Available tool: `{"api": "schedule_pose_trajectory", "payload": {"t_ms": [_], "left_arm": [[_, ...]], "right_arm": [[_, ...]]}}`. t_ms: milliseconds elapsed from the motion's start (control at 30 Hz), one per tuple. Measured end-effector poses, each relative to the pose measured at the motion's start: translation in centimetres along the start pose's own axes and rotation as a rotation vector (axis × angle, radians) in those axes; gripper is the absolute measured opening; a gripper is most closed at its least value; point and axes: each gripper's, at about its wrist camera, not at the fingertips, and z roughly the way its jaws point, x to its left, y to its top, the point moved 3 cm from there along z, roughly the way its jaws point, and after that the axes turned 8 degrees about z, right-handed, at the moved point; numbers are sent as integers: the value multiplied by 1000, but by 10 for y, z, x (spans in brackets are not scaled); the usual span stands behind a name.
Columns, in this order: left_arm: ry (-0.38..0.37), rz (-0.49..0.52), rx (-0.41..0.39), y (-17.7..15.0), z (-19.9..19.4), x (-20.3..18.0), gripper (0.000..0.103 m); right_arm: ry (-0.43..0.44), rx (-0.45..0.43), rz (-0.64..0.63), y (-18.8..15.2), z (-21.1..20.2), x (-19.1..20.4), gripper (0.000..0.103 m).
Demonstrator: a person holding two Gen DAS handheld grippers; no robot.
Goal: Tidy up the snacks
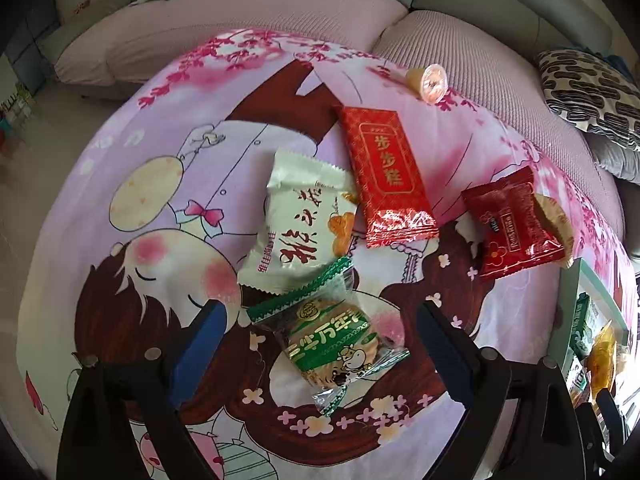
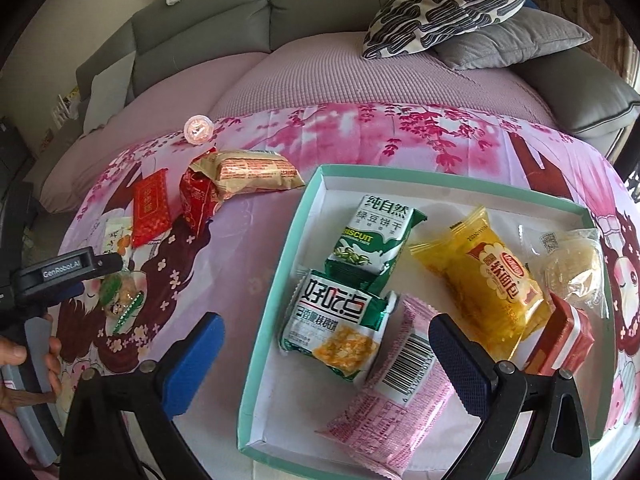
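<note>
My left gripper (image 1: 320, 328) is open, its fingers on either side of a green-and-clear biscuit packet (image 1: 332, 340) lying on the pink cartoon cloth (image 1: 120, 152). Beyond the packet lie a white snack packet (image 1: 300, 232), a long red packet (image 1: 384, 172), a dark red packet (image 1: 516, 228) and a small jelly cup (image 1: 430, 82). My right gripper (image 2: 326, 340) is open above the teal-rimmed box (image 2: 272, 292), over a green-and-white snack packet (image 2: 336, 328) and a pink packet (image 2: 396, 380). The box also holds a green biscuit pack (image 2: 372, 236), a yellow bread packet (image 2: 488, 280), a clear-wrapped pastry (image 2: 572, 268) and a red-and-white packet (image 2: 564, 336).
A tan wrapped bar (image 2: 256, 172) lies by the dark red packet (image 2: 198, 196) left of the box. A grey sofa with a pink cover (image 2: 304, 76), a patterned cushion (image 2: 452, 8) and a grey cushion (image 2: 516, 40) stands behind the table. A hand (image 2: 24, 364) holds the left gripper's handle.
</note>
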Motion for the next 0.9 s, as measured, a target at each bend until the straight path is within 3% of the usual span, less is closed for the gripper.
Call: {"api": "schedule_pose_trajectory", "payload": {"t_ms": [300, 667, 767, 833, 900], "left_arm": [[-46, -27, 35, -7, 23, -2, 95], [-64, -34, 50, -9, 19, 3, 95], [-51, -11, 51, -10, 16, 3, 88], [-42, -2, 54, -11, 14, 1, 76], [-43, 3, 55, -12, 14, 0, 76]], "right_arm": [[17, 22, -35, -4, 11, 20, 103], [27, 15, -21, 7, 11, 23, 103], [64, 4, -14, 19, 12, 34, 103], [100, 3, -4, 27, 15, 43, 103], [137, 2, 4, 36, 20, 54, 103]]}}
